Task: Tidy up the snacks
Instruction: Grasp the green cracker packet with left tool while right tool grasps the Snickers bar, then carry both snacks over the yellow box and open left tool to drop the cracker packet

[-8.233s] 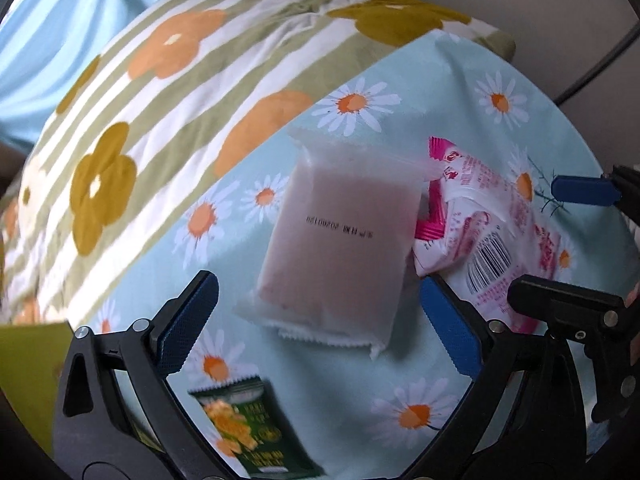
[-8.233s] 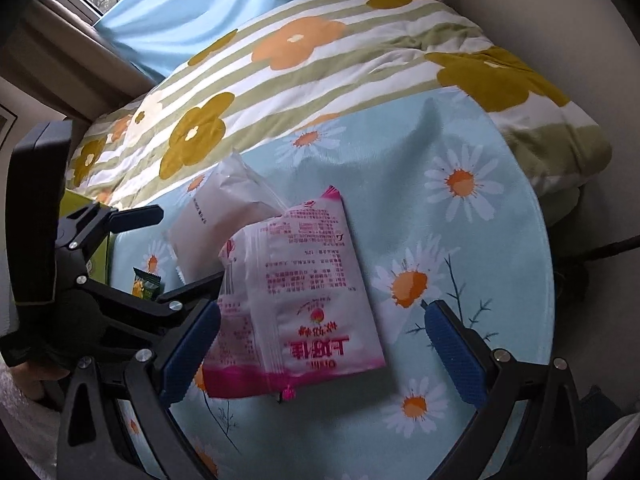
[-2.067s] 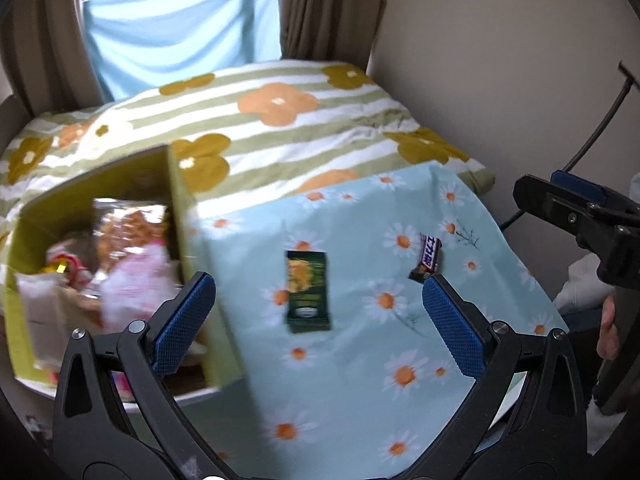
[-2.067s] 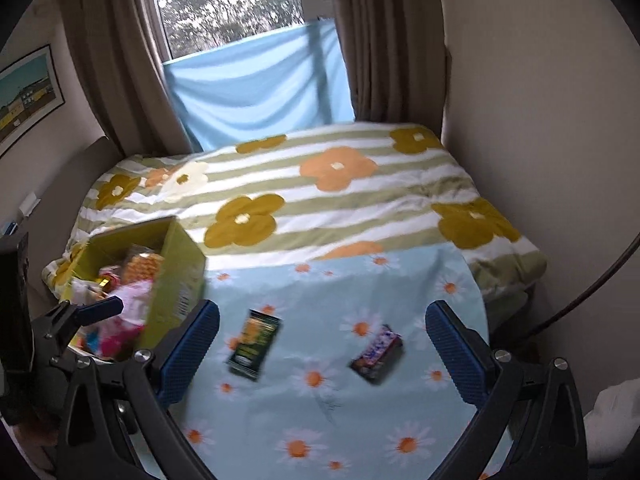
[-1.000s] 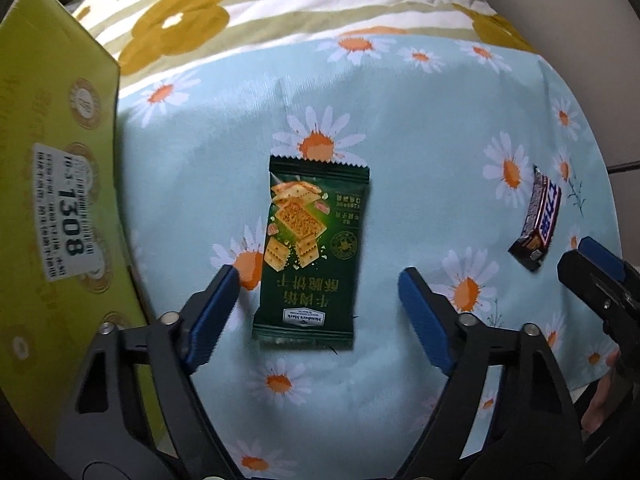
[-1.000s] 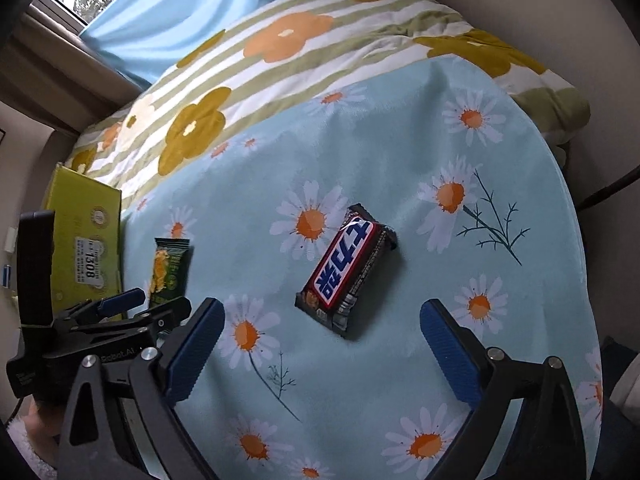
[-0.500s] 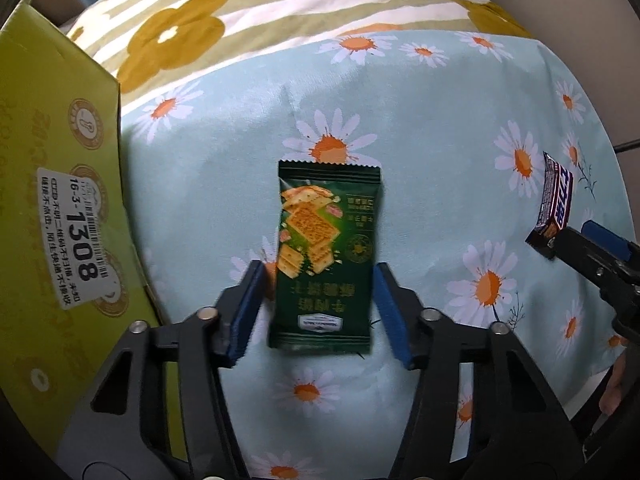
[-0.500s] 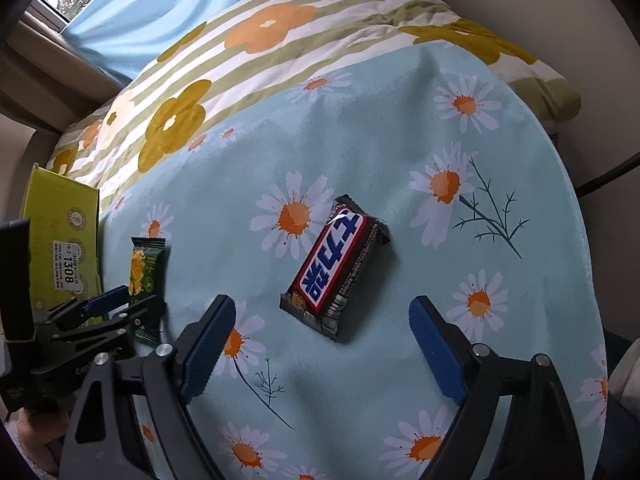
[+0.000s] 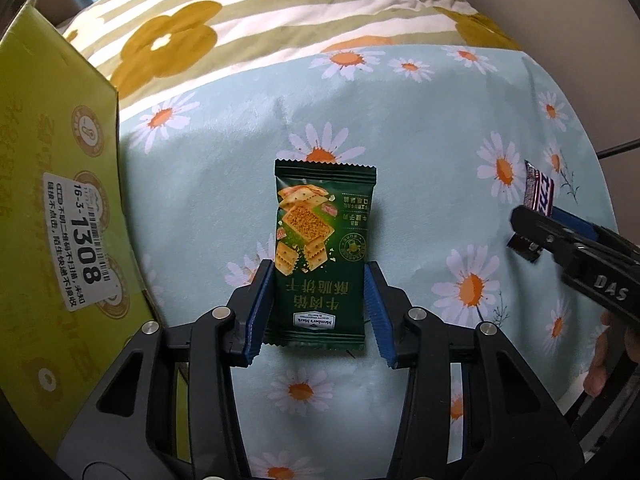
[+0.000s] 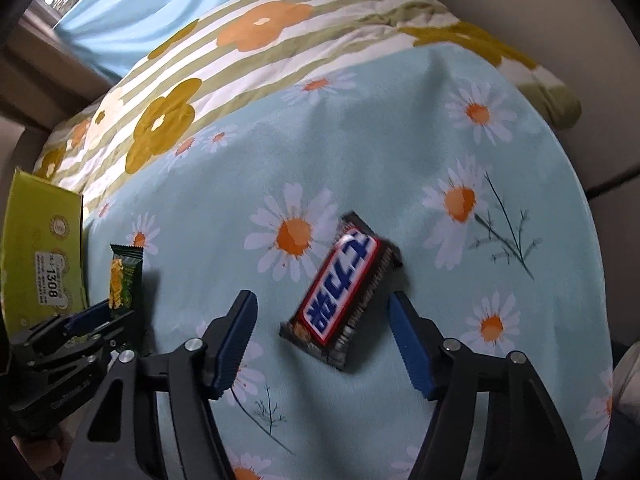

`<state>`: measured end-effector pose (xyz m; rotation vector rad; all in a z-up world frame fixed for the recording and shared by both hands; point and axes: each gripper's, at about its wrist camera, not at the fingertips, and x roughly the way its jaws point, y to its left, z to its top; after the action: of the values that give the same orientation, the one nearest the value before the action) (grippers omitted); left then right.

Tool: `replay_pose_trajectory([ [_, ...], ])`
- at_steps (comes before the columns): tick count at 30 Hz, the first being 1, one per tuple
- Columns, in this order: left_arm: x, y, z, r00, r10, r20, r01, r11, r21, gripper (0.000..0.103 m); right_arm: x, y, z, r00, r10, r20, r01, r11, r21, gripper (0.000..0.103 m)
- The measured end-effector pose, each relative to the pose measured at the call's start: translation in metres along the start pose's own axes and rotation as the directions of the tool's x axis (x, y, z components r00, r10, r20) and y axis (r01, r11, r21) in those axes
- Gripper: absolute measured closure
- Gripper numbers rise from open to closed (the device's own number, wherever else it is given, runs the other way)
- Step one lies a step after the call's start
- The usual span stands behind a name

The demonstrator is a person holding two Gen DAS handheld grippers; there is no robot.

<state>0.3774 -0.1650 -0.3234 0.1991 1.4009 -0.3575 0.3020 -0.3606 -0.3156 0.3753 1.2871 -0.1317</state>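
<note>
A dark green cracker packet (image 9: 322,248) lies on the light blue daisy cloth. My left gripper (image 9: 319,304) is shut on its near end, both blue pads against its sides. It also shows in the right wrist view (image 10: 125,282), with the left gripper (image 10: 96,316) on it. A brown chocolate bar (image 10: 344,292) with a blue and white label lies on the cloth. My right gripper (image 10: 322,330) is open, its fingers on either side of the bar's near end, not touching. In the left wrist view the bar (image 9: 538,196) shows at the right behind the right gripper's fingers (image 9: 536,228).
A yellow-green cardboard box (image 9: 52,208) stands at the left of the cloth; it also shows in the right wrist view (image 10: 40,248). A striped flower bedspread (image 9: 280,20) lies beyond the cloth. A beige wall and a dark cable (image 10: 612,184) are at the right.
My left gripper has closed onto the green packet. My right gripper has moved down toward the chocolate bar and its fingers have narrowed around it.
</note>
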Motion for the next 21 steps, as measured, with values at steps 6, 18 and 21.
replay_pose_trajectory([
  [6,-0.007,0.000,0.002,1.000,-0.013,0.013,0.013,1.000,-0.002,0.062,0.004,0.016,-0.001,0.997,-0.071,0.029,0.074,0.991,-0.112,0.071],
  [18,-0.023,-0.005,0.003,0.998,-0.031,0.054,0.032,0.999,-0.008,0.062,-0.005,0.010,-0.001,0.999,0.002,0.043,0.003,0.994,-0.106,0.075],
  [21,-0.034,-0.009,0.003,0.996,-0.040,0.080,0.041,0.999,-0.010,0.062,-0.016,0.010,-0.002,0.998,0.027,0.062,-0.020,0.994,-0.112,0.075],
])
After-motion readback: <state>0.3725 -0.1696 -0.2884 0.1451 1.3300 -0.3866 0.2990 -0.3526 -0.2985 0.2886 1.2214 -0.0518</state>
